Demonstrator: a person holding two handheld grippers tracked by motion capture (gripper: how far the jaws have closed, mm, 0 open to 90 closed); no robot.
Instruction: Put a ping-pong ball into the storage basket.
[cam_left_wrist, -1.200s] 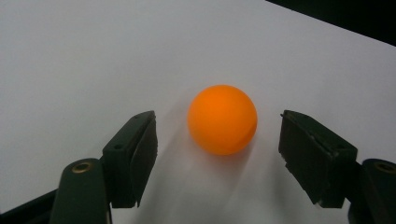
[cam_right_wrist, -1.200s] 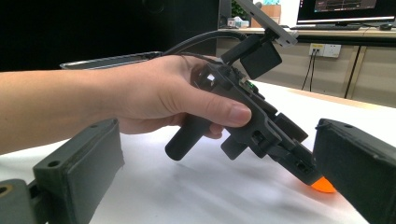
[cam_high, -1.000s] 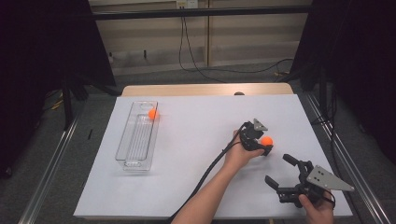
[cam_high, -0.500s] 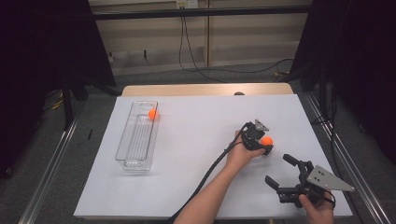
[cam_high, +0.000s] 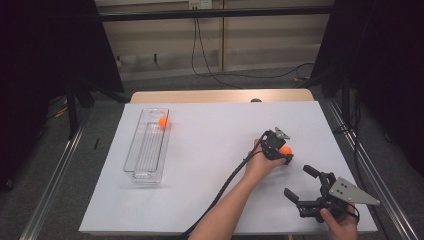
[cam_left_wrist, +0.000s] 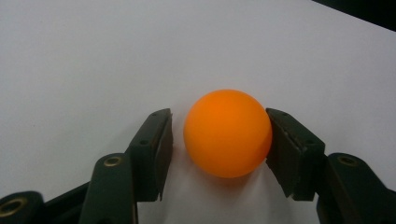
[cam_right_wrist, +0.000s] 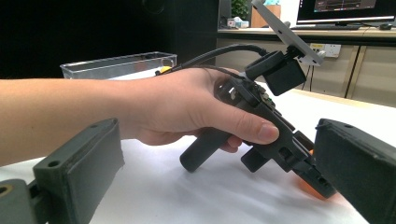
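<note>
An orange ball (cam_left_wrist: 227, 133) rests on the white table sheet (cam_high: 210, 150), between the jaws of my left gripper (cam_left_wrist: 218, 114). The jaws have just been closing. One pad touches the ball and the other stands a thin gap away. In the high view, the left gripper (cam_high: 280, 150) points down at the ball (cam_high: 286, 150) right of centre. My right gripper (cam_high: 298, 181) lies near the front right corner, open with nothing between its fingers. It faces the left hand (cam_right_wrist: 187, 107).
A clear plastic tray (cam_high: 134, 142) stands lengthwise at the left with a second orange ball (cam_high: 162, 122) at its far end. The left gripper's cable (cam_high: 225, 185) trails back along the forearm. The table's front edge is close behind the right hand.
The left gripper's jaws have drawn closer around the orange ball. Both hands and the ball stay where they were.
</note>
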